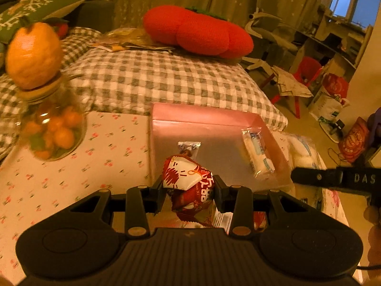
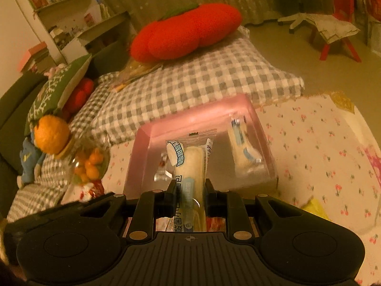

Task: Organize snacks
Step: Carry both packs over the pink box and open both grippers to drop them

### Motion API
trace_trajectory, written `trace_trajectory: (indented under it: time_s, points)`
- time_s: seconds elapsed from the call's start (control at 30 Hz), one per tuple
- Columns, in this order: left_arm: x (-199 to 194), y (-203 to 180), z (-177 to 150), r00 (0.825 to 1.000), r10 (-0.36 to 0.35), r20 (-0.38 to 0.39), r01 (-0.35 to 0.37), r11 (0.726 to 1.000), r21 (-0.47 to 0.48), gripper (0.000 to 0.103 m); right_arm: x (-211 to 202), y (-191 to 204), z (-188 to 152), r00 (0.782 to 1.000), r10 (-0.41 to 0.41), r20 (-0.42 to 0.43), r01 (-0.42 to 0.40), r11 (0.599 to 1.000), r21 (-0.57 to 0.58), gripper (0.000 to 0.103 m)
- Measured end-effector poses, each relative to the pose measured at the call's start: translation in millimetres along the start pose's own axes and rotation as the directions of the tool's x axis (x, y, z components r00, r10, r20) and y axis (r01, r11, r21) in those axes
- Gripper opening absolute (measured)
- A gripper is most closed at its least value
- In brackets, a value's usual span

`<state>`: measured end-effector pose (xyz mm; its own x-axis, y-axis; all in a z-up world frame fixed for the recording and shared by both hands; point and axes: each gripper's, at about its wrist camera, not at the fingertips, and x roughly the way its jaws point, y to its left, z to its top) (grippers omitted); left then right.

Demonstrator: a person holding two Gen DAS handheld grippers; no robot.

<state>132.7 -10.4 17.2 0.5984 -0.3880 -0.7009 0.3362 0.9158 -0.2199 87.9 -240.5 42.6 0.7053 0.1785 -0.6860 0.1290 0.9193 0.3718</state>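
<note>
A pink box [image 1: 204, 121] [image 2: 166, 125] lies open on the flowered tablecloth. Inside it are a wrapped bread roll [image 1: 258, 151] [image 2: 243, 150] on the right and a small silver packet [image 1: 189, 146] [image 2: 163, 164]. My left gripper [image 1: 189, 187] is shut on a red and white snack packet [image 1: 188, 178], held above the box's near edge. My right gripper [image 2: 189, 190] is shut on a wrapped bread roll [image 2: 190, 162], held over the box's near side. The right gripper's body [image 1: 333, 178] also shows at the right of the left wrist view.
A glass jar of small oranges [image 1: 51, 128] [image 2: 88, 162] with an orange on its lid stands left of the box. More wrapped snacks [image 1: 302, 150] lie right of the box. A checked cushion [image 1: 166, 78] and a red plush [image 1: 197, 31] lie behind.
</note>
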Motion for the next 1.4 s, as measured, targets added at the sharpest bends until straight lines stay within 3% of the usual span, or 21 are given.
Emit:
trace_trajectory:
  time_s: [0.37,0.7,1.1,1.3,1.4]
  points:
    - [55.4,-14.0,13.0,0.999,-0.001,-0.032,0.002,0.999,0.045,0.037,48.7,-12.1,42.6,1.0,0.006,0.007,-0.006,1.0,-0.014,0.021]
    - [89.7,-16.5,10.0,0.994,0.025,-0.103,-0.019,0.998,0.058,0.037,93.2,-21.4,39.8,0.995,-0.084,-0.058,0.081,0.996,-0.042,0.021]
    - [97.5,-14.6,8.1,0.992,0.054,-0.111,-0.044,0.995,0.09,0.038,113.3,-24.9,37.9,0.988,-0.128,-0.082,0.124,0.991,-0.058,0.022]
    - [97.6,-17.6,8.7,0.994,0.036,-0.103,-0.026,0.995,0.099,0.047,110.1,-23.9,39.3,0.99,-0.123,-0.075,0.119,0.991,-0.055,0.025]
    - [96.1,-17.8,10.8,0.995,0.022,-0.098,-0.013,0.996,0.087,0.064,104.9,-25.5,42.3,0.99,-0.116,-0.075,0.114,0.993,-0.033,0.037]
